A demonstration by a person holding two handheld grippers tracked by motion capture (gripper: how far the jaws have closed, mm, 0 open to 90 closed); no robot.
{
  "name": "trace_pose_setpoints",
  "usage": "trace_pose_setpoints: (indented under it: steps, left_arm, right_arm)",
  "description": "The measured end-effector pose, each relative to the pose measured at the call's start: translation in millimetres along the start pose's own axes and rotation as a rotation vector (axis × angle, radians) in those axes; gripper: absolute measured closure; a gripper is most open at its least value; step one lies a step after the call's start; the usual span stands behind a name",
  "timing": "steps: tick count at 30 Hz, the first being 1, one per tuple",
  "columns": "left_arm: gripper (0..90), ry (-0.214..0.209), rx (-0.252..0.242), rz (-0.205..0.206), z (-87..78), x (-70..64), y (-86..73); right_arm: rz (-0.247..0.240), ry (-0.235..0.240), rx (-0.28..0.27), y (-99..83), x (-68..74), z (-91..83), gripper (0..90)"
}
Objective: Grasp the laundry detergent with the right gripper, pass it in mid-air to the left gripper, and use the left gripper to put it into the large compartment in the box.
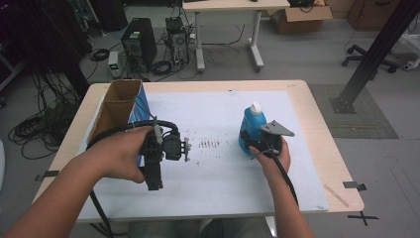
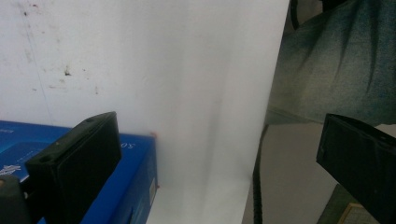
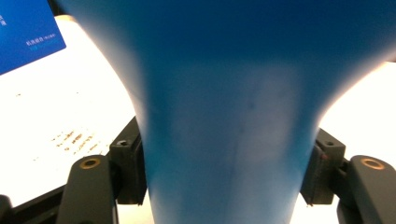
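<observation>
A blue bottle (image 1: 251, 125) with a white cap stands upright on the white sheet (image 1: 208, 183), right of centre. My right gripper (image 1: 261, 142) is shut on its lower body from the near side. In the right gripper view the bottle (image 3: 224, 93) sits between both pads (image 3: 133, 158) of the right gripper (image 3: 229, 144). My left gripper (image 1: 154, 181) is held over the sheet beside an open cardboard box (image 1: 119, 106) with a blue side. Its jaws point back toward the person. In the left gripper view the left gripper (image 2: 219, 135) is open and holds nothing, with the blue box (image 2: 135, 163) beside its left jaw.
Dark smudges (image 1: 209, 144) mark the sheet between the two grippers. The box takes up the table's left side. A strip of tape (image 1: 337, 195) lies near the front right corner. In the left gripper view the person's jeans (image 2: 336, 60) lie past the sheet's edge.
</observation>
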State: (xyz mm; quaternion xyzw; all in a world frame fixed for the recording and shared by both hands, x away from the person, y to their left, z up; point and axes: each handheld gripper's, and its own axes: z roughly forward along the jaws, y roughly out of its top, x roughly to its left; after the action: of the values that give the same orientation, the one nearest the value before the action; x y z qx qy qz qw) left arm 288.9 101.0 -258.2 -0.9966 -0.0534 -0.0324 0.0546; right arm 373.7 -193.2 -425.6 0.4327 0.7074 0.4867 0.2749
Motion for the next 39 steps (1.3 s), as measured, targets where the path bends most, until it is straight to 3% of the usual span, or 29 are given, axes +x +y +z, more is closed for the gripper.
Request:
trace_pose_setpoints:
  steps: [13, 23, 26, 39]
  left_arm:
    - [0.4, 0.001, 0.000, 0.003, 0.5, 1.3, 2.6]
    - [0.4, 0.010, -0.006, 0.004, -3.6, 0.8, 4.3]
    - [0.4, 0.014, -0.008, 0.007, -6.0, 1.1, 4.0]
    - [0.3, 0.039, -0.012, 0.002, -25.0, 3.8, 2.3]
  right_arm:
    - [-0.009, 0.008, -0.006, -3.1, 0.2, 0.5, 42.4]
    - [-0.058, 0.015, 0.009, 0.1, 2.0, 0.4, 45.3]
    - [-0.032, 0.048, 0.004, 1.4, 0.5, -1.5, 45.4]
    - [-0.110, 0.160, -0.021, 30.7, 1.9, -26.8, 45.4]
